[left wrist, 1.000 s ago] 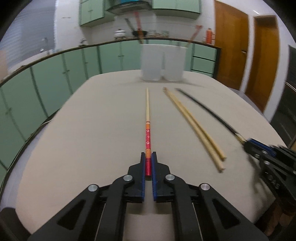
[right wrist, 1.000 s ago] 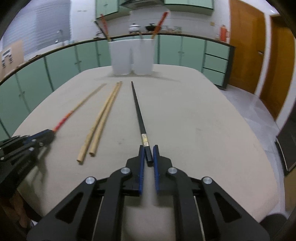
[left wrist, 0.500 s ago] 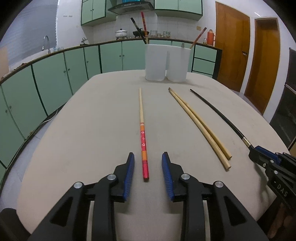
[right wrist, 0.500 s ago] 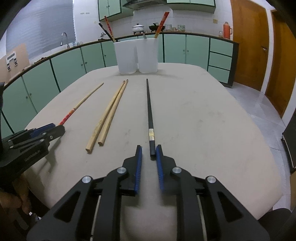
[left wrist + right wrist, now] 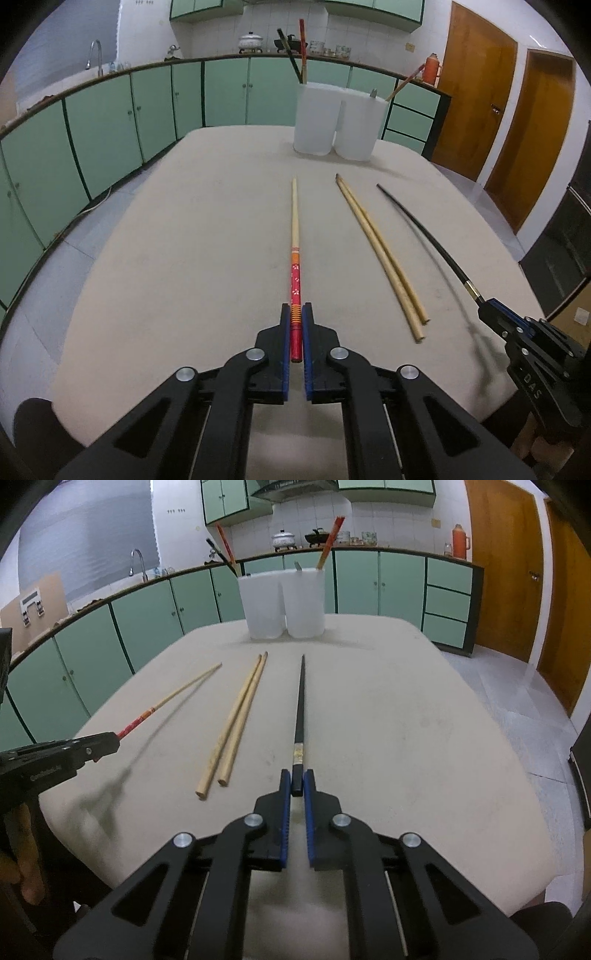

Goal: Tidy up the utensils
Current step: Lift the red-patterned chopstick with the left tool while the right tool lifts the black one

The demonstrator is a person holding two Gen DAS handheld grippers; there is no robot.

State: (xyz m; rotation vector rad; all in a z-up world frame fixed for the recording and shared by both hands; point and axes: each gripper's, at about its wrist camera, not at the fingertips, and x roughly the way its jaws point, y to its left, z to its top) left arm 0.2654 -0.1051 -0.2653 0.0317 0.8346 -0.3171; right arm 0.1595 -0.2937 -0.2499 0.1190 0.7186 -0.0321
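Green cabinets ring the beige counter (image 5: 177, 258). Left tongs (image 5: 296, 325) have reclosed on the red chopstick (image 5: 295, 273); right tongs (image 5: 297, 786) are closing on the black chopstick (image 5: 300, 709); 2 white holders (image 5: 338, 122) wait beyond.

Two fisheye wrist views, each looking forward and down along its own hand-held gripper toward the white containers (image 5: 338, 122).

The left view sits low and close behind the left hand-held gripper (image 5: 295, 328), facing the containers across the counter (image 5: 184, 258); the right hand-held gripper (image 5: 491, 310) enters at its right edge. The right view sits likewise behind its own fingers, facing the same containers (image 5: 284, 605), with the left hand-held gripper (image 5: 107, 744) at its left edge. Both share the counter top before the containers, the pale chopstick pair (image 5: 380, 251) (image 5: 236, 720), and the green cabinets (image 5: 129, 110) behind the containers.
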